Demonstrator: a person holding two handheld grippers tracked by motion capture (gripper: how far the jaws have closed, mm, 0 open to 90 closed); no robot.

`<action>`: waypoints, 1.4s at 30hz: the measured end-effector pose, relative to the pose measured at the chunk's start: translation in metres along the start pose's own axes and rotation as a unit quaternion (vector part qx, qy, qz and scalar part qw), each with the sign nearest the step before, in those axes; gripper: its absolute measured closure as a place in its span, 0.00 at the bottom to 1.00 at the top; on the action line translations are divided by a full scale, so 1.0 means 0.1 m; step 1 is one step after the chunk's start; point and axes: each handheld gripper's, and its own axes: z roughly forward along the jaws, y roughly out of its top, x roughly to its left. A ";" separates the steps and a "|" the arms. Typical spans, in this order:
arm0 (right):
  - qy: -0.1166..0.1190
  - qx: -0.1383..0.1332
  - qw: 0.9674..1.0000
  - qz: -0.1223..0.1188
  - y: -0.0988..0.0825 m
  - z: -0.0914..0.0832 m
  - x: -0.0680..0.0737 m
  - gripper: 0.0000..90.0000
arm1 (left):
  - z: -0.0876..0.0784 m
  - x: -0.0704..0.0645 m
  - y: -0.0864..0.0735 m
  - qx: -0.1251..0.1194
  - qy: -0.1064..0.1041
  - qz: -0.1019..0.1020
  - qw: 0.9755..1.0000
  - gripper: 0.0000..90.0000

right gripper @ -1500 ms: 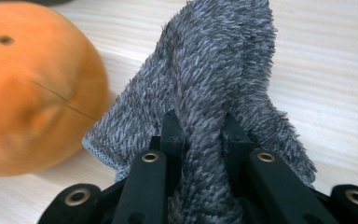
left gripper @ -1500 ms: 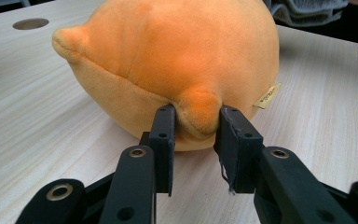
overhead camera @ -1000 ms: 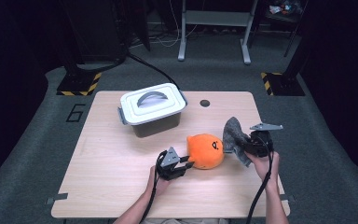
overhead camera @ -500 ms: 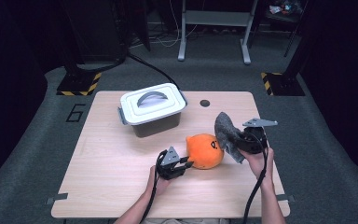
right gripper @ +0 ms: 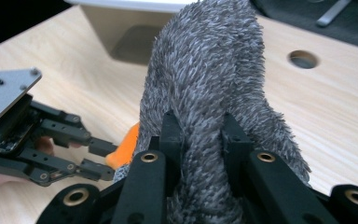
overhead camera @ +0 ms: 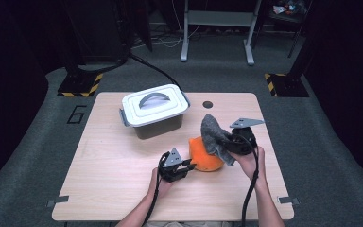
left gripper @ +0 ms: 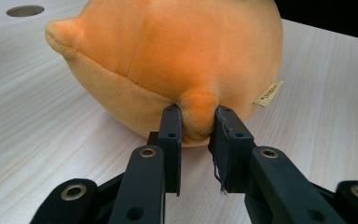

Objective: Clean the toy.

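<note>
At the near middle of the wooden table [overhead camera: 99,156], your left gripper [overhead camera: 185,166] pinches a small nub at the base of the orange plush toy [overhead camera: 204,155], its 2 jaws having just been closing and now pressed against the nub on either side, as the left gripper view shows. The toy sits on the tabletop, just right of that gripper and in front of the lidded white storage box [overhead camera: 154,109]. Your right gripper [overhead camera: 227,144] is clamped tight on a grey fuzzy cloth [overhead camera: 213,135], a fold of the cloth squeezed between its jaws; the cloth is held up over the right side of the toy, its free end standing upward. A round hole [overhead camera: 208,104] lies in the tabletop beyond the cloth.
</note>
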 end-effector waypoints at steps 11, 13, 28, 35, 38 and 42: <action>0.005 0.047 0.999 -0.026 -0.04 0.39 0.13 0.84 | 0.00 0.00 0.00 0.005 -0.002 -0.001 1.000 0.86; -0.004 0.050 0.999 -0.019 -0.05 0.38 0.11 0.84 | 0.00 0.00 0.00 0.004 -0.001 0.001 1.000 0.86; -0.053 0.044 0.997 0.043 -0.31 0.22 -0.35 0.84 | 0.01 -0.01 -0.01 -0.001 0.001 0.006 1.000 0.88; -0.079 0.050 0.993 0.065 -0.44 0.20 -0.51 0.84 | 0.01 -0.01 -0.01 -0.002 0.000 0.006 1.000 0.87; -0.087 0.060 0.991 0.083 -0.51 0.23 -0.61 0.84 | 0.01 -0.01 0.00 -0.004 0.000 0.006 1.000 0.87; -0.091 0.058 0.990 0.086 -0.53 0.18 -0.64 0.84 | 0.01 -0.01 0.00 -0.003 -0.002 0.006 1.000 0.87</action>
